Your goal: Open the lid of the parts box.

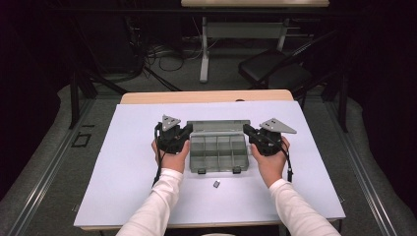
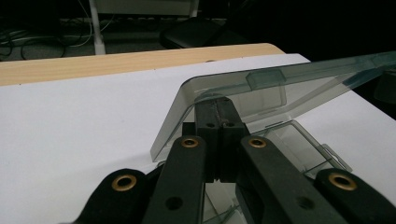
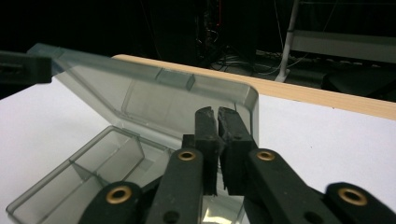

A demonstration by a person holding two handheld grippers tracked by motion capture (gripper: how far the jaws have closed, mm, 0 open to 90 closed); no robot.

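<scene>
Flanking grippers: left gripper (image 1: 183, 133) and right gripper (image 1: 249, 132) at the box's ends
Box: smoky clear plastic compartment box (image 1: 218, 152), mid-table, lid (image 2: 261, 93) raised
Left jaws: pinched on lid edge
Right jaws: barely parted; grip unclear
Nearby: small dark clip (image 1: 216, 184) on white sheet (image 1: 123, 162)

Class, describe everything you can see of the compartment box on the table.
The compartment box looks like smoky, see-through grey plastic. Its tray is split by dividers into small cells, with two latches on the near edge. The hinged lid is raised, tilted up from the back. It sits mid-table on the white sheet. The left tongs and right tongs, both shut, meet the lid's side edges.
</scene>
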